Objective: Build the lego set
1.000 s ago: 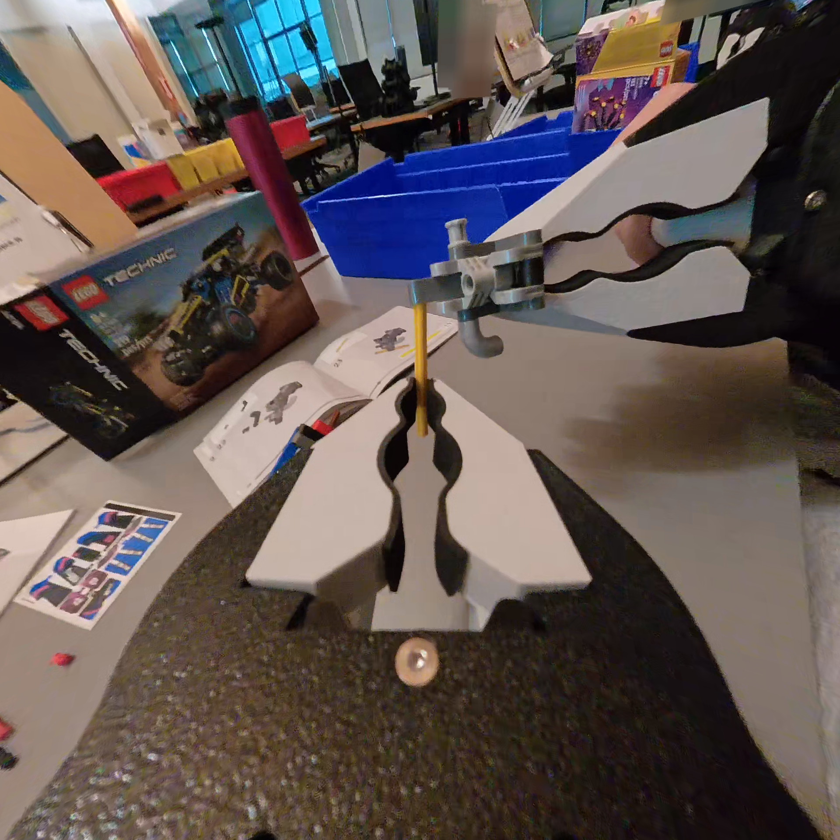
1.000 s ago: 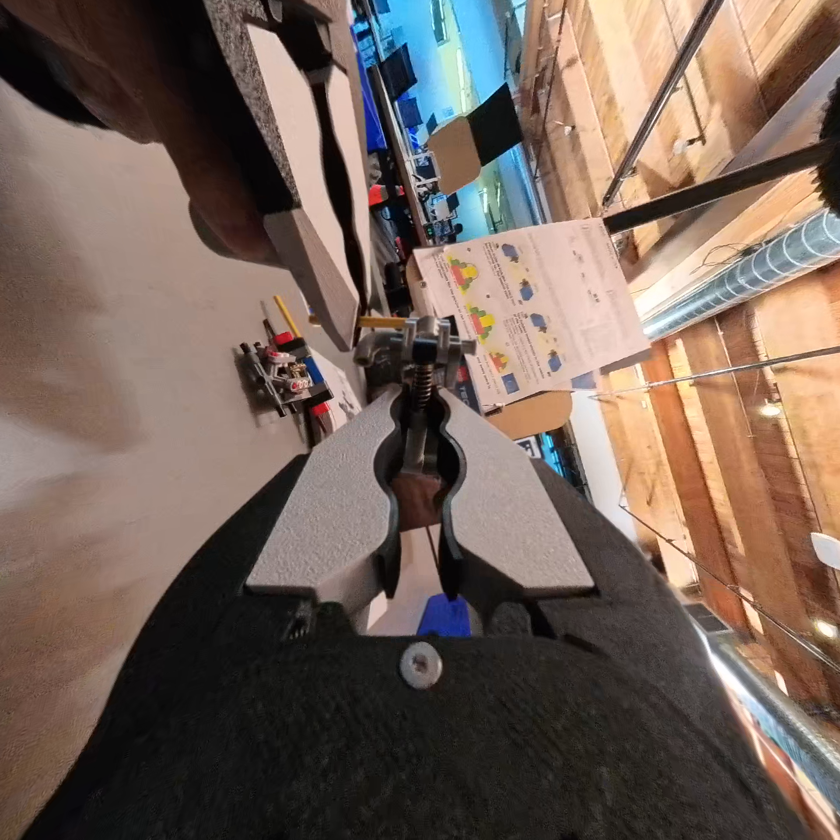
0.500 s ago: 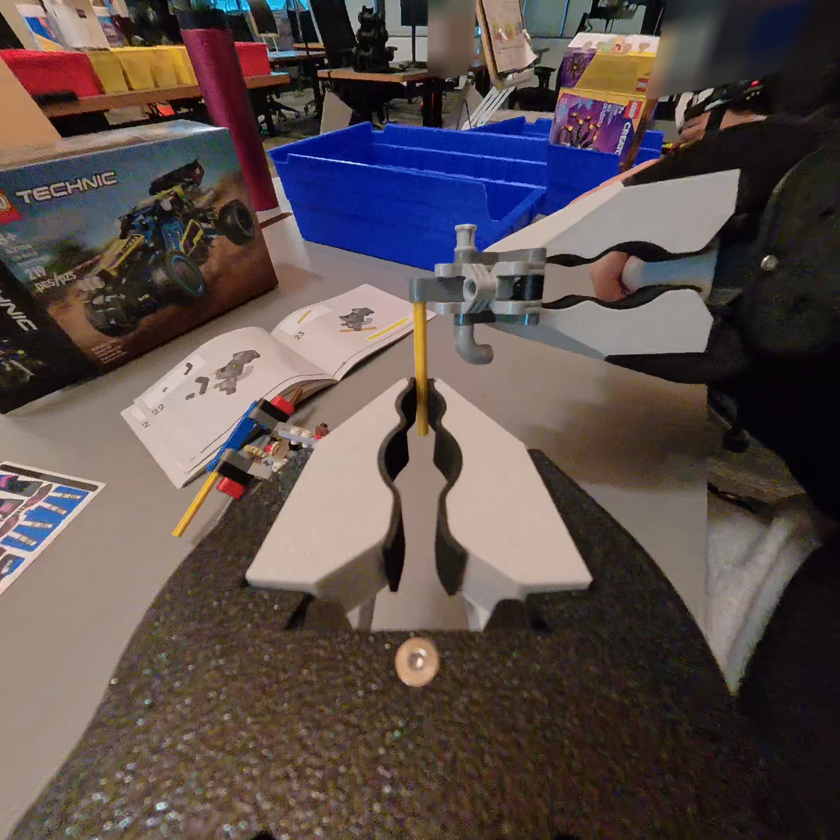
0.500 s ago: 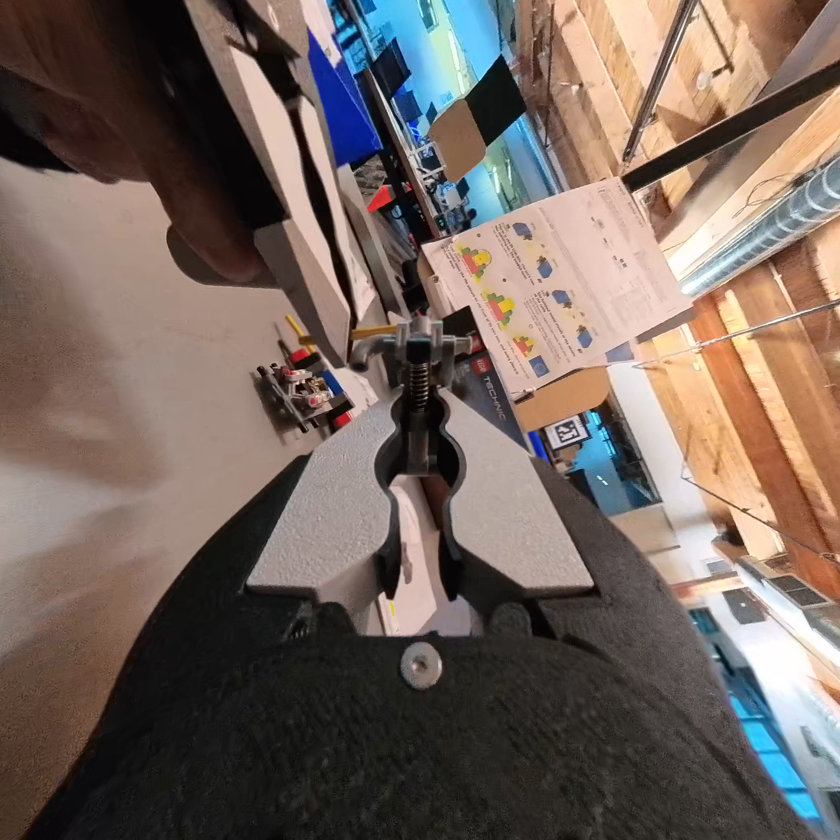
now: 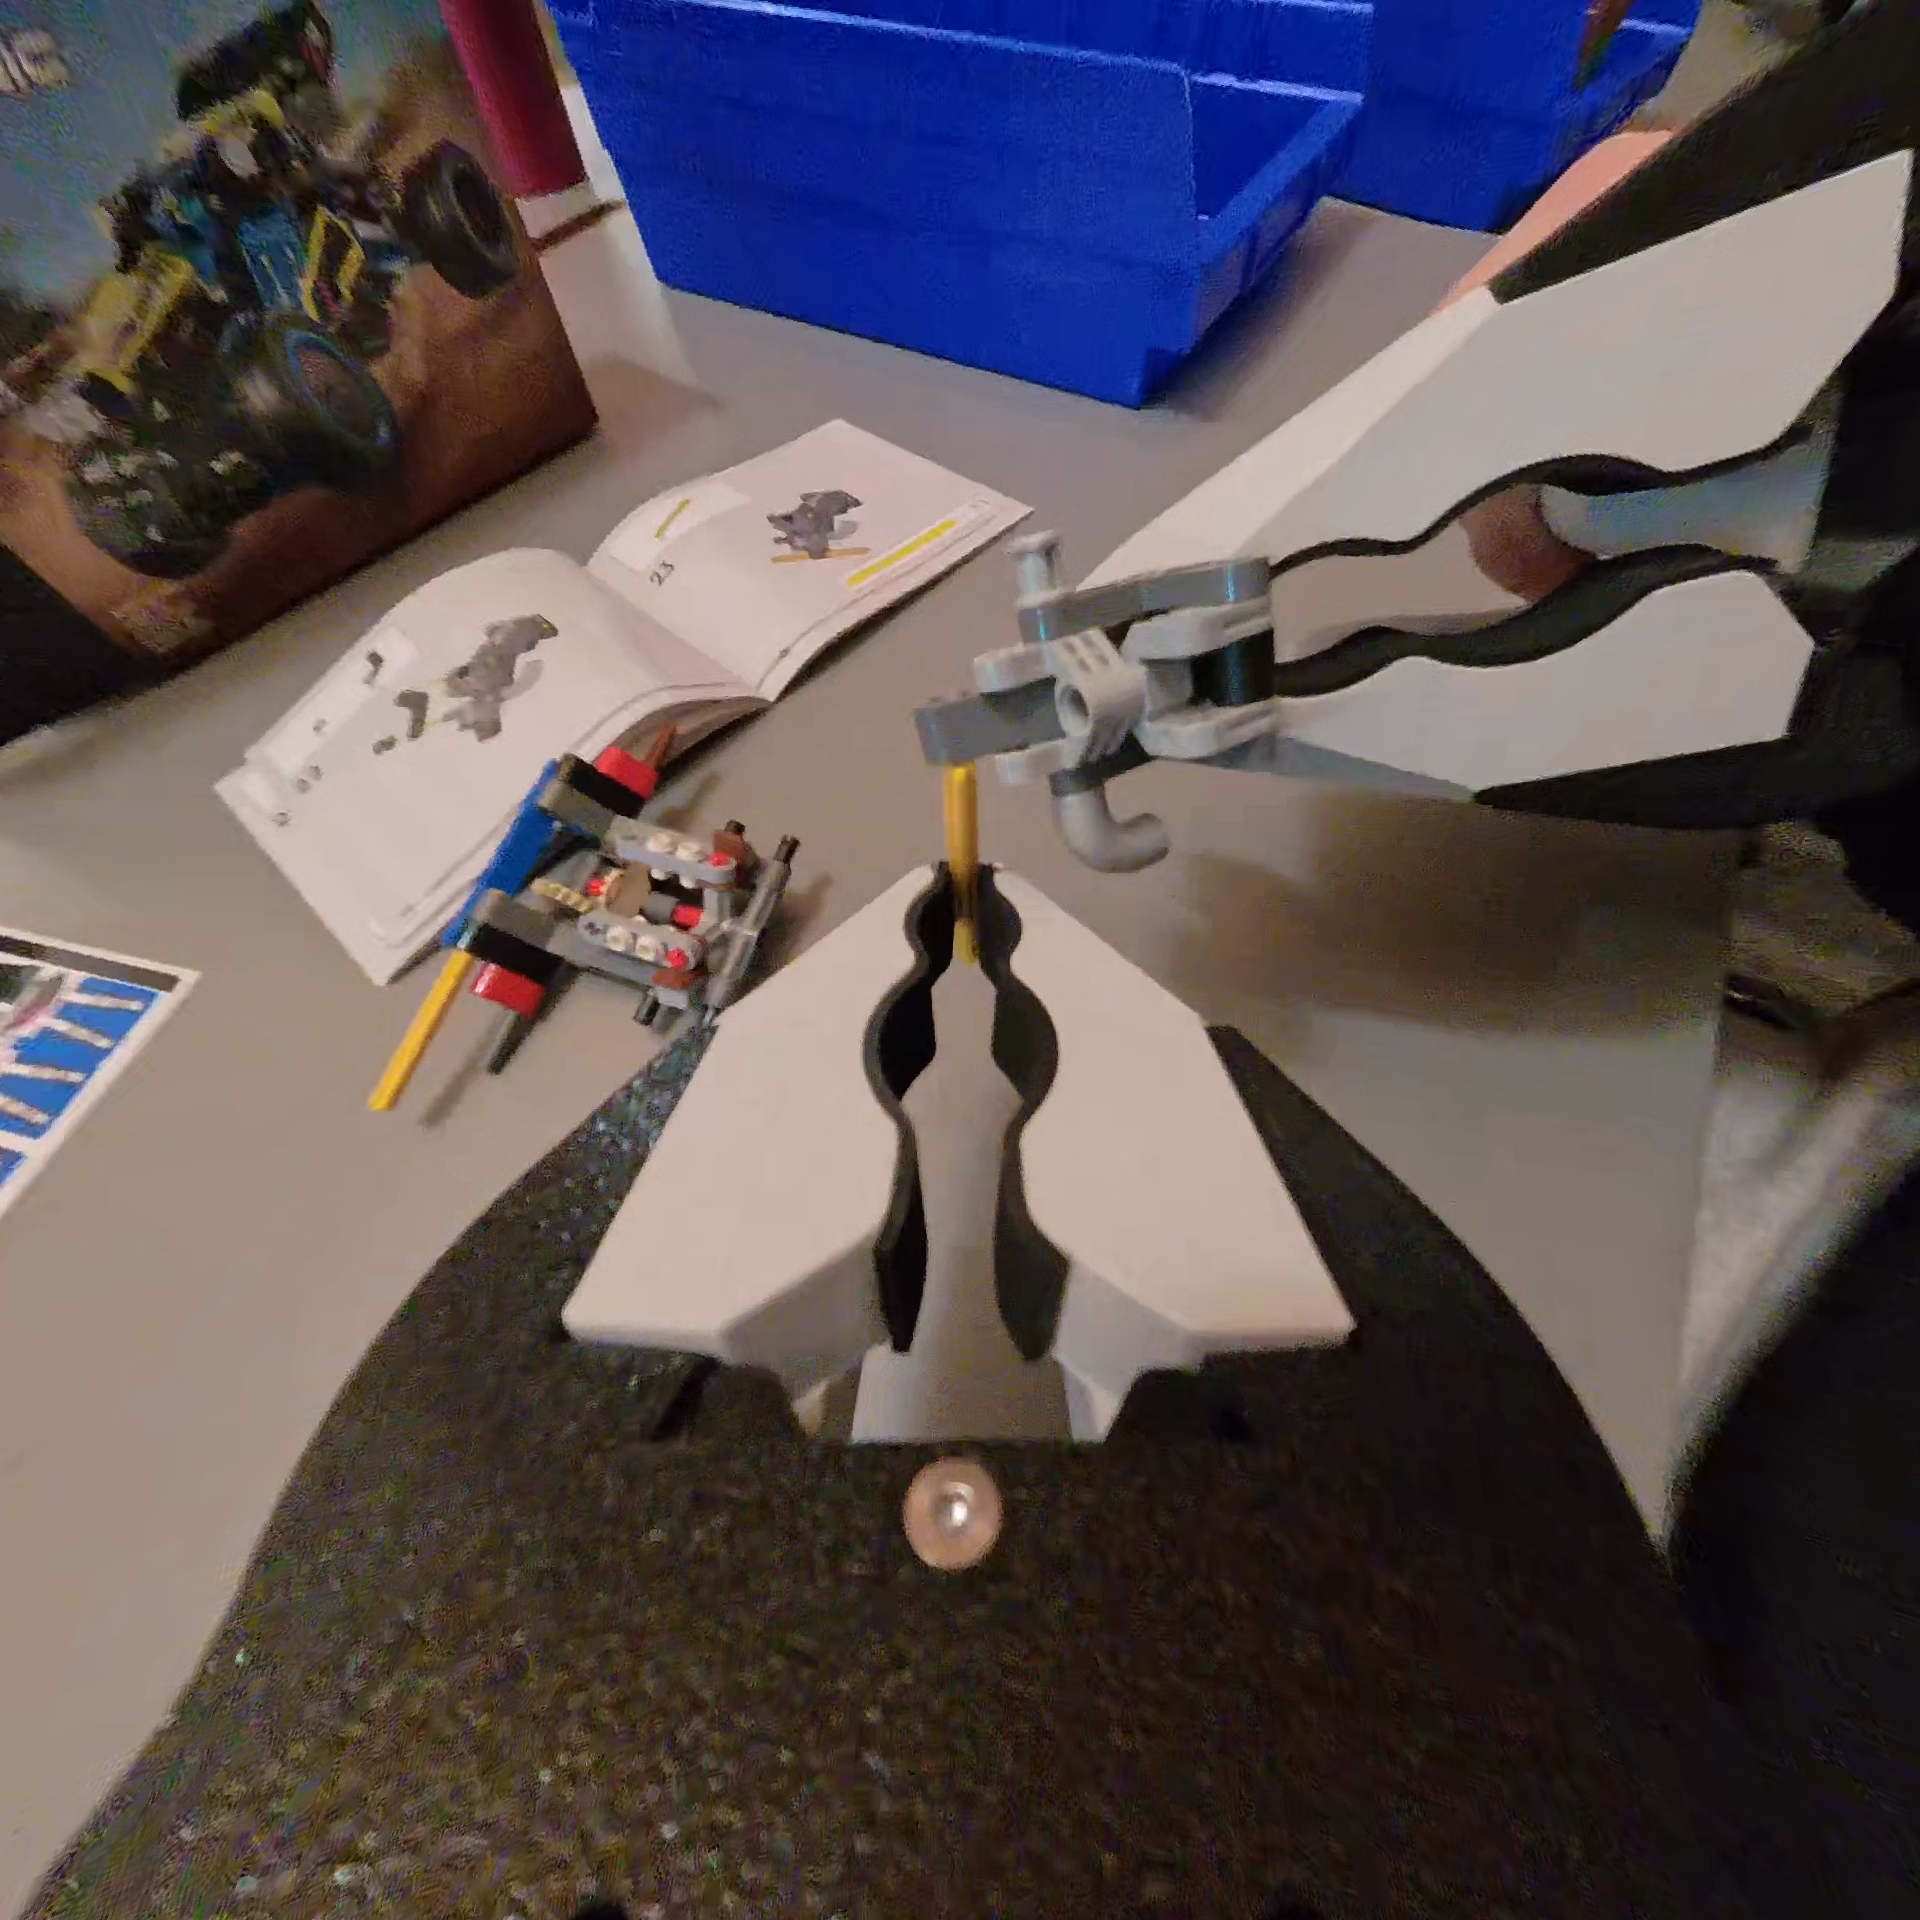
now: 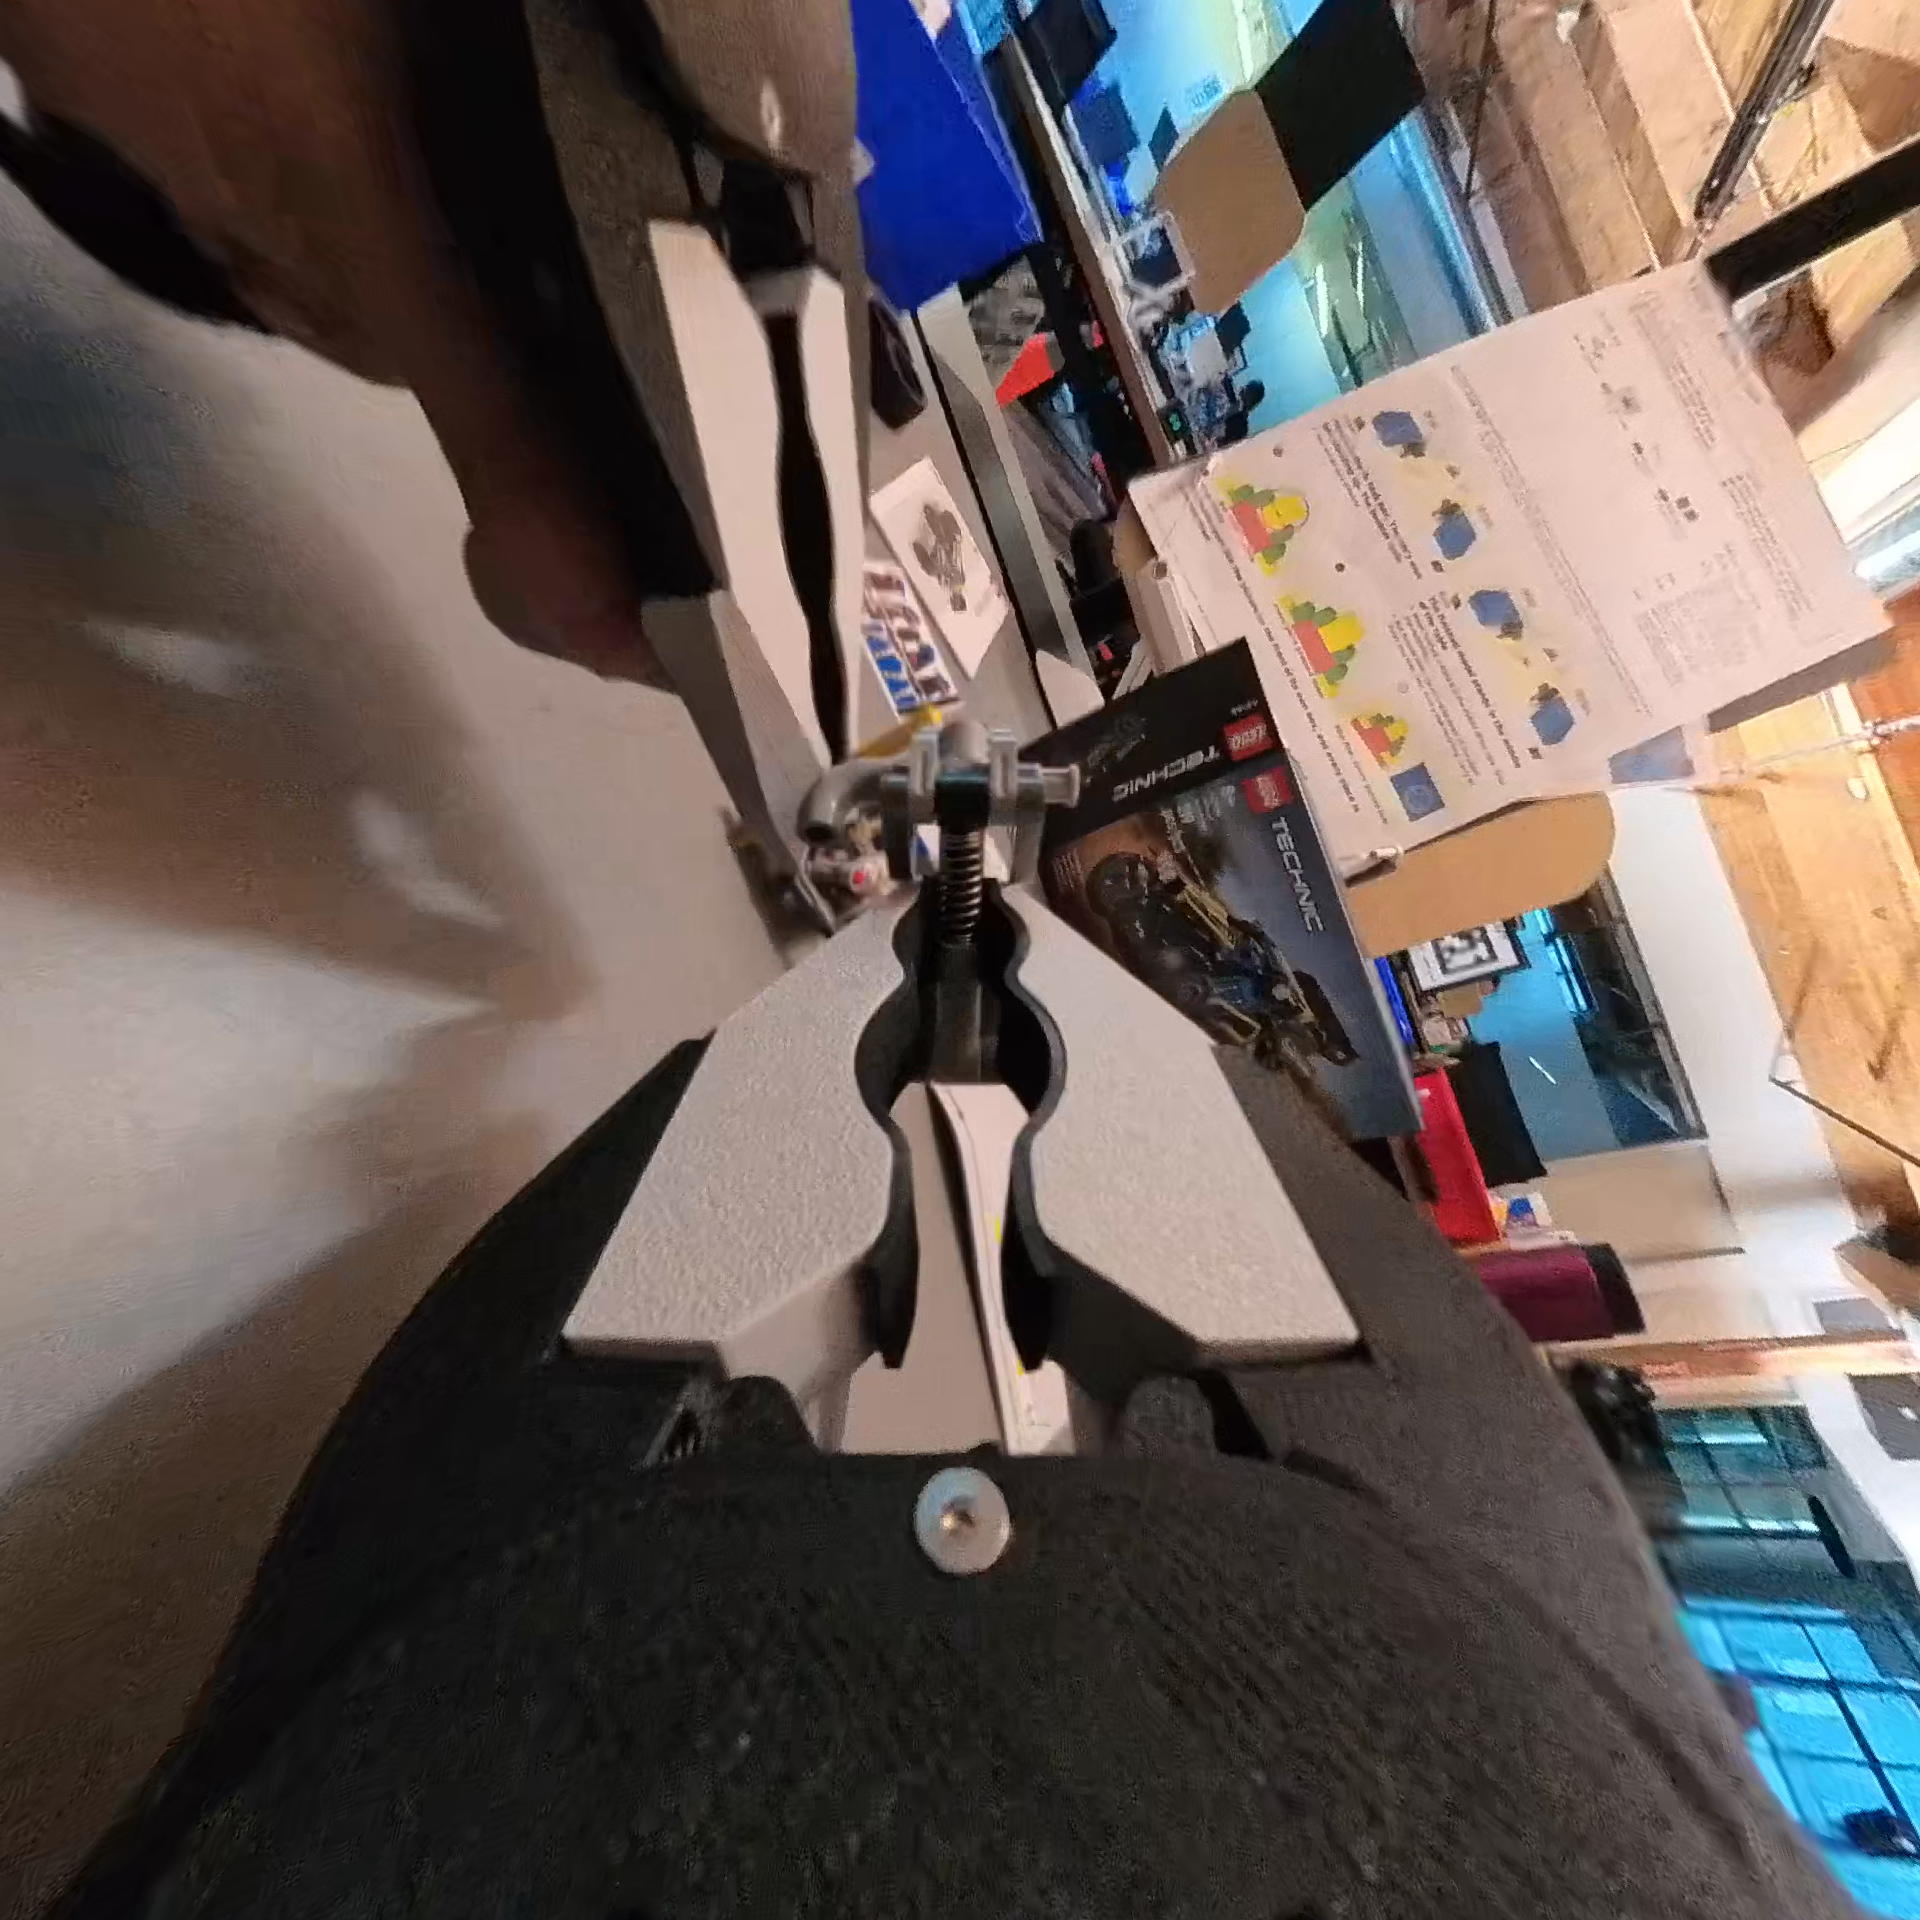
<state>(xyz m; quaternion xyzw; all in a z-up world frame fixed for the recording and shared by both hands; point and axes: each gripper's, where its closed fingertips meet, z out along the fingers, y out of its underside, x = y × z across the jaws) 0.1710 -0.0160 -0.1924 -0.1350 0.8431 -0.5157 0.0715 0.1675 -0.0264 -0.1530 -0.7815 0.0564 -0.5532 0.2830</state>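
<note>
My left gripper (image 5: 961, 883) is shut on a thin yellow axle (image 5: 959, 831) that stands up from its tips. The axle's top end sits in the underside of a grey assembly (image 5: 1112, 675) with a curved grey hook. My right gripper (image 5: 1262, 665) comes in from the right, shut on that assembly. In the right wrist view the right gripper (image 6: 961, 914) grips the assembly (image 6: 956, 790) by its black spring part, and the left gripper's fingers (image 6: 727, 436) show beyond it. A partly built chassis (image 5: 613, 904) with a second yellow axle lies on the table.
An open instruction booklet (image 5: 582, 655) lies behind the chassis. The set's box (image 5: 260, 312) stands at the far left, blue bins (image 5: 935, 177) at the back. A sticker sheet (image 5: 62, 1049) lies at the left edge. A person's hand (image 6: 343, 312) holds the left gripper.
Both grippers have come down toward the table, still holding the axle and the assembly together. The axle shows shorter between my left tips and the assembly. The chassis has come into full view.
</note>
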